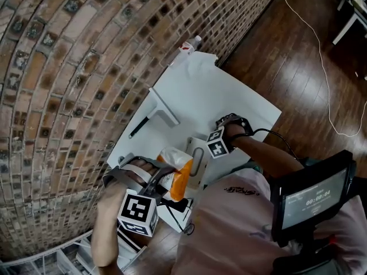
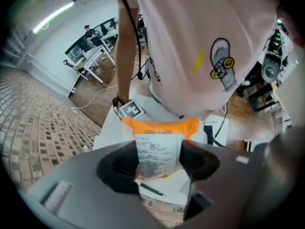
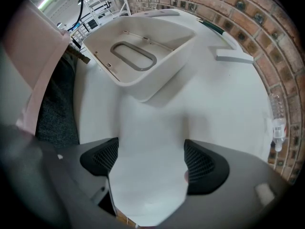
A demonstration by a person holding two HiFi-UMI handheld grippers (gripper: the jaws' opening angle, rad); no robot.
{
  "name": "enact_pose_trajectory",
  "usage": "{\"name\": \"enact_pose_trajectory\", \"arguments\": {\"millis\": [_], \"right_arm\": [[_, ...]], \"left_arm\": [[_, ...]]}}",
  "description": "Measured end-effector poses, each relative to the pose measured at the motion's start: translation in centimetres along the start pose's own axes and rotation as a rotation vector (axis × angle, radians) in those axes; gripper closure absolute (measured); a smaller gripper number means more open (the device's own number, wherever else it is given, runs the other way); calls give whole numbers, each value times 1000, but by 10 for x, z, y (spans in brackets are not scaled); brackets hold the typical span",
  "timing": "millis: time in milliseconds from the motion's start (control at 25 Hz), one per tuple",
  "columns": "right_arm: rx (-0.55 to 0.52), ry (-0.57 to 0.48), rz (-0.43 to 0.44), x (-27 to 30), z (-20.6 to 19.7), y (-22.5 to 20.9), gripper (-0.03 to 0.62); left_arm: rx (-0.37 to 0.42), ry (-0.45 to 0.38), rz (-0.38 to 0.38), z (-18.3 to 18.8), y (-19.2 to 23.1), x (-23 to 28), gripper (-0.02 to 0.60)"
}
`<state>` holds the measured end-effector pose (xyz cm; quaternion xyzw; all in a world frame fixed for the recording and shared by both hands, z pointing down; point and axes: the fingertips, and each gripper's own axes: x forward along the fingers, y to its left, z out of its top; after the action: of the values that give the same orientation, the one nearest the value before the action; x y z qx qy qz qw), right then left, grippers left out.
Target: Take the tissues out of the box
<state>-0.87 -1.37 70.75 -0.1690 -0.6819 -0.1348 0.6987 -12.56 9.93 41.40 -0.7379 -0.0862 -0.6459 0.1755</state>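
Clamped between the jaws of the left gripper point(image 2: 158, 159): an orange-and-white tissue pack point(image 1: 176, 173), raised above the desk point(image 3: 224, 109), at 8 o'clock of the box point(image 3: 152, 82) in the head view. Jaws of the right gripper point(image 3: 150, 163) apart over white desk, box at 11 o'clock.

Left gripper point(image 2: 157, 168) points straight down for me, jaws clamped on the tissue pack point(image 2: 155, 147). Right gripper point(image 3: 150, 163) points down too, jaws standing apart.
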Motion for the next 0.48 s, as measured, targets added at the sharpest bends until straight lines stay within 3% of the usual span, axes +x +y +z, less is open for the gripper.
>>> {"name": "enact_pose_trajectory", "arguments": {"millis": [120, 280, 480], "right_arm": [[1, 0, -2, 1, 1, 0, 155], [-2, -5, -3, 1, 0, -1, 155], [-3, -12, -2, 0, -1, 0, 155]], "left_arm": [[16, 25, 2, -6, -1, 2, 319], [68, 129, -14, -35, -7, 9, 319], [-4, 312, -49, -126, -16, 0, 319]]}}
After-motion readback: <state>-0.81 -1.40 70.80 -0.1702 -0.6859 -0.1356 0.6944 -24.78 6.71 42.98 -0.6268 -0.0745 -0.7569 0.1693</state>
